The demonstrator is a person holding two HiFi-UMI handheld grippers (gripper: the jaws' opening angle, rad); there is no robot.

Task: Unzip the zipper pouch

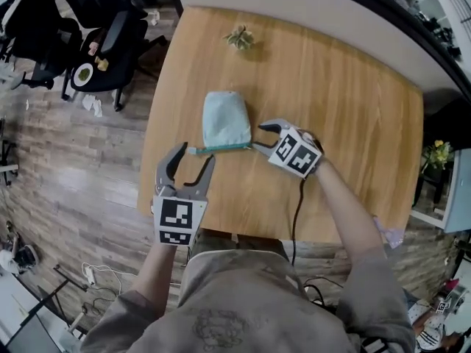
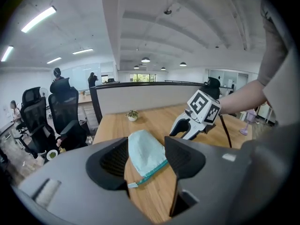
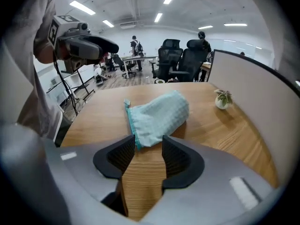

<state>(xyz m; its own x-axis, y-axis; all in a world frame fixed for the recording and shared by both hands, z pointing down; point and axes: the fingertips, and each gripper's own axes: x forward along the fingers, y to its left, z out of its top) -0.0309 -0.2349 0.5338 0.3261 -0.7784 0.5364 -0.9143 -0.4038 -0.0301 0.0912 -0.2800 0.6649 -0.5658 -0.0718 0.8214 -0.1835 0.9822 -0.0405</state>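
A light blue zipper pouch (image 1: 224,118) lies flat on the wooden table (image 1: 346,123), its teal zipper (image 1: 221,149) running along the near edge. My left gripper (image 1: 194,157) is open just short of the zipper's left end, with nothing between the fingers. My right gripper (image 1: 259,138) is open at the pouch's right near corner. In the left gripper view the pouch (image 2: 144,153) lies beyond the open left gripper (image 2: 146,146), with the right gripper (image 2: 190,125) behind it. In the right gripper view the pouch (image 3: 159,115) has its corner at the tips of the open right gripper (image 3: 147,144).
A small potted plant (image 1: 240,37) stands near the table's far edge, by a grey partition. Black office chairs (image 1: 103,43) stand off the table's left side. The table's near edge runs just in front of the person's body.
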